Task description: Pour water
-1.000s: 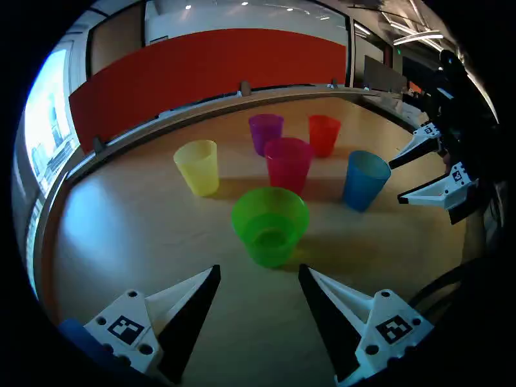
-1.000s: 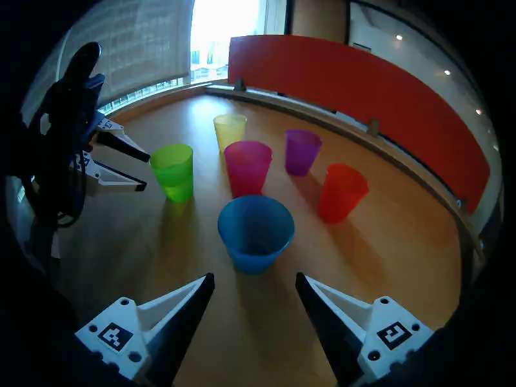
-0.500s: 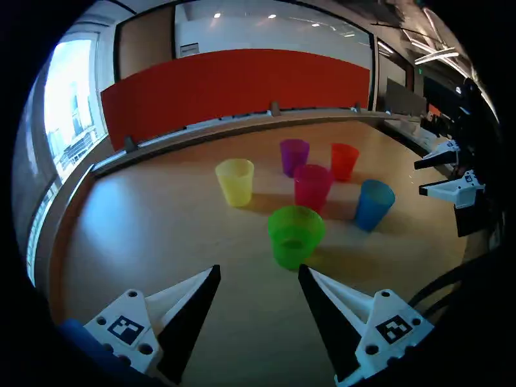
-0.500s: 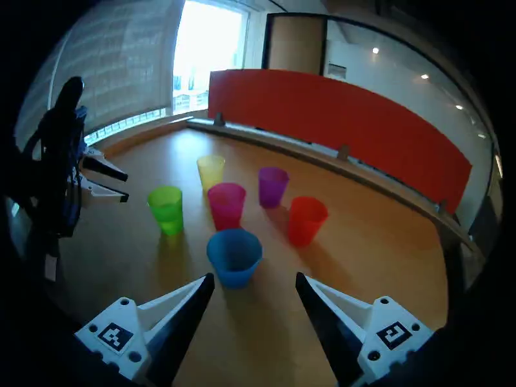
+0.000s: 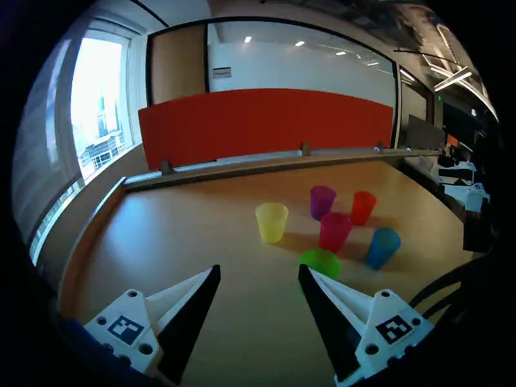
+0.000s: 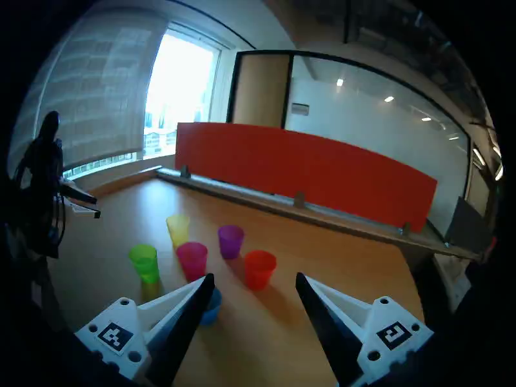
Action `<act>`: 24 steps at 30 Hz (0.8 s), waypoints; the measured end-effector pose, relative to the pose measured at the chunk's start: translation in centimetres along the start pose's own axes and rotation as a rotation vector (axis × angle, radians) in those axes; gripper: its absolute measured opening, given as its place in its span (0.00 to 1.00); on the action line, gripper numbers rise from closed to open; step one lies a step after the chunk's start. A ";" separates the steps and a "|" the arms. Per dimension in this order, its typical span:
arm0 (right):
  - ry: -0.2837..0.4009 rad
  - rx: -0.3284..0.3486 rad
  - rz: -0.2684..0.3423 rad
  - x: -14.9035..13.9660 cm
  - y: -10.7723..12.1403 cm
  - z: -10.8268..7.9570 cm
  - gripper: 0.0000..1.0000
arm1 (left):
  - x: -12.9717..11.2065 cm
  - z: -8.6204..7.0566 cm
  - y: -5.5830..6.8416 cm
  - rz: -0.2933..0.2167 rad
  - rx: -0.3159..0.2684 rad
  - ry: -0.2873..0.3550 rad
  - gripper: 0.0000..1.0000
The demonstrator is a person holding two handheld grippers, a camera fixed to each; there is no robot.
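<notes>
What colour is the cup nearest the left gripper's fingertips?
Green. The cup shows best in the left gripper view.

Left gripper view: pale wooden tabletop (image 5: 193, 226) at 6 o'clock; long red partition panel (image 5: 264, 122) along its far edge at 12 o'clock; bright daylight window (image 5: 100, 129) at 9 o'clock; white rear wall (image 5: 303, 71) beneath small recessed ceiling spotlights (image 5: 299, 44).

No legible words or numbers, patterned square markers (image 5: 125, 329) on tongs (image 5: 258, 268)

Right gripper (image 6: 254, 277) jaws spread, nothing held. Red cup (image 6: 259, 269) ahead of the gap. Blue cup (image 6: 211, 307) half behind left jaw. Pink cup (image 6: 192, 260), purple cup (image 6: 230, 240), yellow cup (image 6: 178, 229), green cup (image 6: 144, 262) ahead-left.
</notes>
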State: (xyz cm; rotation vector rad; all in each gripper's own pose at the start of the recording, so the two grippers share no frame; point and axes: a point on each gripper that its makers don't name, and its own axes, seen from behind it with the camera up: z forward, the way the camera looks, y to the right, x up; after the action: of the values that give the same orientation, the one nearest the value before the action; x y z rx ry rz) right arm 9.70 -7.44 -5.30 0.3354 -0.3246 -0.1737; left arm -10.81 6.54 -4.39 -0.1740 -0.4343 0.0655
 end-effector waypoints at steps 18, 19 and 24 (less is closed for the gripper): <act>0.225 -0.222 0.139 9.6 6.3 -1.8 0.98 | 9.1 -3.8 -2.8 -0.052 0.087 0.221 0.90; 0.235 -0.238 0.146 10.0 6.7 -1.9 0.98 | 9.5 -4.0 -2.9 -0.058 0.090 0.235 0.90; 0.279 -0.304 0.195 11.4 8.5 -2.6 0.98 | 10.8 -4.2 -3.8 -0.089 0.115 0.277 0.90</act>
State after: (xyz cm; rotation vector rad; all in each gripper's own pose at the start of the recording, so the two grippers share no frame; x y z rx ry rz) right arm 22.21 -1.30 -1.41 0.0237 -0.0507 0.0174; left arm 0.87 3.26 -3.02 -0.0490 -0.1607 -0.0218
